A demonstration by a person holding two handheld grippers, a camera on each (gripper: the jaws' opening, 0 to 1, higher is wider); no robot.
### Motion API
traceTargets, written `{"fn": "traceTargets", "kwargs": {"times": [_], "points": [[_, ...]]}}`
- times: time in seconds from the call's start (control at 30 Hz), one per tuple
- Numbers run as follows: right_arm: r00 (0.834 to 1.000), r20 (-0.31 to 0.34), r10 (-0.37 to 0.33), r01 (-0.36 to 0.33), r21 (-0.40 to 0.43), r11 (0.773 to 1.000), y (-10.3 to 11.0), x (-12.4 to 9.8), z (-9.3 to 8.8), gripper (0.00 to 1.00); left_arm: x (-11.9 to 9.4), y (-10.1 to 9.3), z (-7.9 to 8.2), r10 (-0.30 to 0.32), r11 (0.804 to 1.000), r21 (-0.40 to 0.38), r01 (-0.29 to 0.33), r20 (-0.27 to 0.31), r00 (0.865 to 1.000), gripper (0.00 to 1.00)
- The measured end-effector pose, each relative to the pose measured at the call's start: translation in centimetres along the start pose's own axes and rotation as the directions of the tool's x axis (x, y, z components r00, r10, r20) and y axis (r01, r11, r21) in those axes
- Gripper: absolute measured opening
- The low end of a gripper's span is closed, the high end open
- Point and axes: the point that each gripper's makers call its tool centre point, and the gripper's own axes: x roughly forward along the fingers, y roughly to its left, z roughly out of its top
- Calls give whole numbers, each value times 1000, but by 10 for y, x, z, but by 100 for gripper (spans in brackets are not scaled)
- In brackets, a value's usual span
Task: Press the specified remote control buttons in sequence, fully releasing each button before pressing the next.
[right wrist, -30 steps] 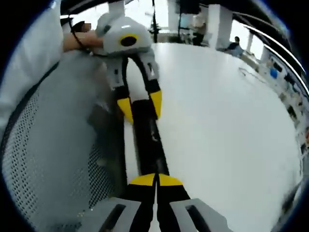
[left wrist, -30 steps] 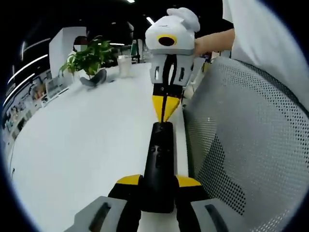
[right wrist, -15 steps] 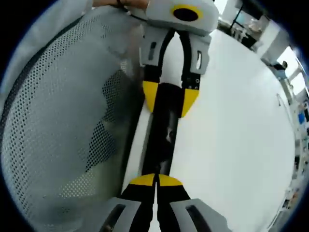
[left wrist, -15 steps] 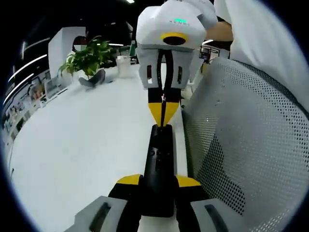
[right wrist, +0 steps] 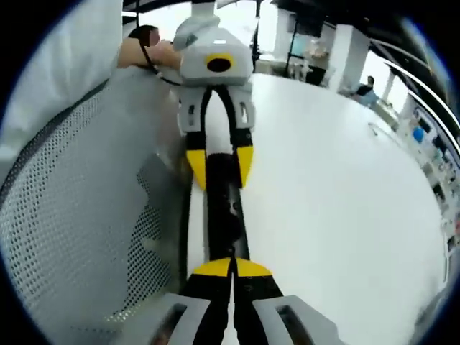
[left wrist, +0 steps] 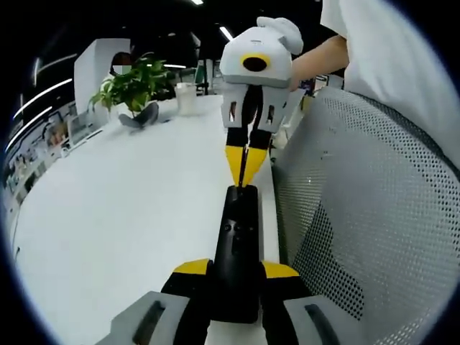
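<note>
Left gripper view: one white desk [left wrist: 108,215]; one mesh chair [left wrist: 374,215]; one potted plant [left wrist: 133,86]; one black remote [left wrist: 236,251] at the desk's edge, clamped in left tool [left wrist: 236,269]; right tool [left wrist: 244,169], jaws closed together, tips at remote's far end.

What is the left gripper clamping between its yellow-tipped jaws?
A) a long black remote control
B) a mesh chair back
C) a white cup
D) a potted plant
A: in the left gripper view, the left gripper has its jaws closed on the sides of the black remote control above the white table.
</note>
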Motion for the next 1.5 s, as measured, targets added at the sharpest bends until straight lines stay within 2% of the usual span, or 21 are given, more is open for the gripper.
{"fn": "traceTargets", "kwargs": {"times": [0.1,0.23,0.47,0.6,0.83,1.0,1.1,1.17,1.33,1.43,1.5], "points": [[998,-53,-15,13,-38,999,0,-4,-5,0,0,0,0,-1,1000,-1,1,-1,1000,25],[998,-55,-8,8,-15,1000,-3,-3,-3,0,0,0,1,-1,1000,7,1,-4,1000,25],[998,-59,12,-14,-42,999,-1,7,12,0,0,0,1,0,1000,4,0,-3,1000,25],[995,-102,13,-24,-106,994,-1,10,12,0,0,0,1,0,1000,6,0,-4,1000,25],[989,-147,-9,-16,-173,985,0,11,11,0,-1,0,1,0,1000,9,0,-7,1000,25],[989,-144,-20,0,-142,990,-2,11,11,0,-1,-1,1,-1,1000,13,1,-10,1000,25],[994,-113,-3,-6,-76,997,-2,11,12,0,-1,-1,1,0,1000,14,0,-10,1000,25],[994,-108,4,-13,-78,997,-3,10,12,0,-1,-1,1,1,1000,14,-1,-10,1000,25],[997,-75,27,-32,-67,997,0,13,25,0,-1,-2,1,1,1000,14,-1,-10,1000,25],[994,-104,37,-46,-88,995,2,19,21,0,-1,-2,1,1,1000,13,-1,-10,1000,25],[994,-101,36,-45,-90,995,2,17,22,0,-1,-2,1,2,1000,13,-1,-10,1000,25]]}}
